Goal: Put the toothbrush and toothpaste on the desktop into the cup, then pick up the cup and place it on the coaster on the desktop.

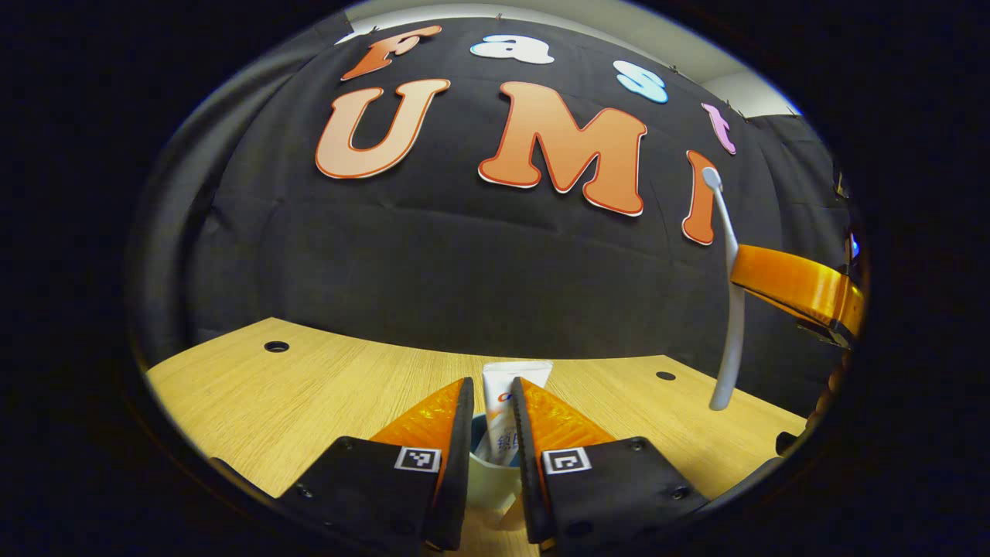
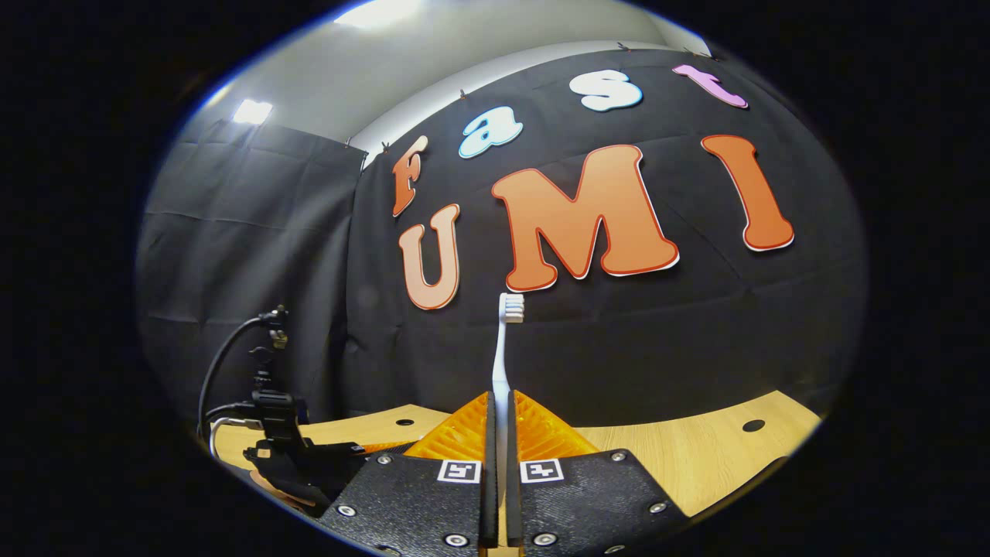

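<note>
While the left hand-held gripper (image 1: 491,414) pinches the toothpaste (image 1: 512,402) above the cup (image 1: 491,476) on the desk (image 1: 309,387), lower it straight in. The right hand-held gripper (image 2: 500,422) clamps the toothbrush (image 2: 504,348) upright, far right.

left gripper view: low over the wooden desktop (image 1: 309,394), facing the black cloth wall (image 1: 433,263), close above a white cup (image 1: 489,478). right gripper view: raised higher, tilted up at same wall (image 2: 657,340), desktop (image 2: 696,456) far below. shared: wall, desktop, toothbrush (image 1: 731,309) (image 2: 504,363).
</note>
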Available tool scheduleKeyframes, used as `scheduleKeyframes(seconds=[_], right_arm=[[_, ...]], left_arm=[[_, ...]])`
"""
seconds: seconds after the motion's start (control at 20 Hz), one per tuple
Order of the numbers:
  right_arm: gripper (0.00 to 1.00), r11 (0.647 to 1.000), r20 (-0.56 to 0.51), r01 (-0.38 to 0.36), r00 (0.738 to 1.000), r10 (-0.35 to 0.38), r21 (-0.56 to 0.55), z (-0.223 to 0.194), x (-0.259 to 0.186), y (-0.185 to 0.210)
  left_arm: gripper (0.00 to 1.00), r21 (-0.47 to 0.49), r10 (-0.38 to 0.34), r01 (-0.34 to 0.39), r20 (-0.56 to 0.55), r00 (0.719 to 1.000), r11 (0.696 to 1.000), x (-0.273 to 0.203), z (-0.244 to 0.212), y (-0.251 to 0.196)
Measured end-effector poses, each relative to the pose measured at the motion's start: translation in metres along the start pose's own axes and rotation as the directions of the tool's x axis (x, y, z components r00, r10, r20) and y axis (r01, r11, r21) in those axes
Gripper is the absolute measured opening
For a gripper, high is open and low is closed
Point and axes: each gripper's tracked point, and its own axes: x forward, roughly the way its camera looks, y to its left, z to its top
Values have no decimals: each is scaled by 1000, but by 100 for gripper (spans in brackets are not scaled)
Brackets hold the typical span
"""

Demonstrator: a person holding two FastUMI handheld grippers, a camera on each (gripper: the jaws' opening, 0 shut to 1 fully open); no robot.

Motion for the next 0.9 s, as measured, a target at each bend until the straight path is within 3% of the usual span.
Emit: scheduleKeyframes(seconds=[0.1, 0.15, 0.25, 0.7, 0.75, 0.9], right_arm=[[4, 999, 14, -20, 1000, 20, 34, -1, 4, 9], [4, 998, 18, -30, 999, 29, 47, -1, 9, 13], [4, 996, 32, -47, 998, 45, 71, -5, 17, 18], [4, 988, 44, -62, 997, 56, 140, -30, 49, 28], [4, 988, 45, -56, 998, 50, 141, -34, 50, 27], [4, 987, 40, -49, 998, 44, 150, -47, 57, 29]], left_arm=[[54, -5, 11, -11, 10, 1000, 1000, -11, 4, 5], [72, -6, 21, -21, 12, 1000, 1000, -16, 5, 8], [82, -5, 44, -44, 23, 999, 999, -26, 10, 17], [83, 19, 129, -129, 25, 991, 991, -53, 11, 51], [99, 24, 132, -132, 7, 991, 991, -53, 7, 52], [100, 12, 130, -130, -14, 991, 991, -56, 3, 52]])
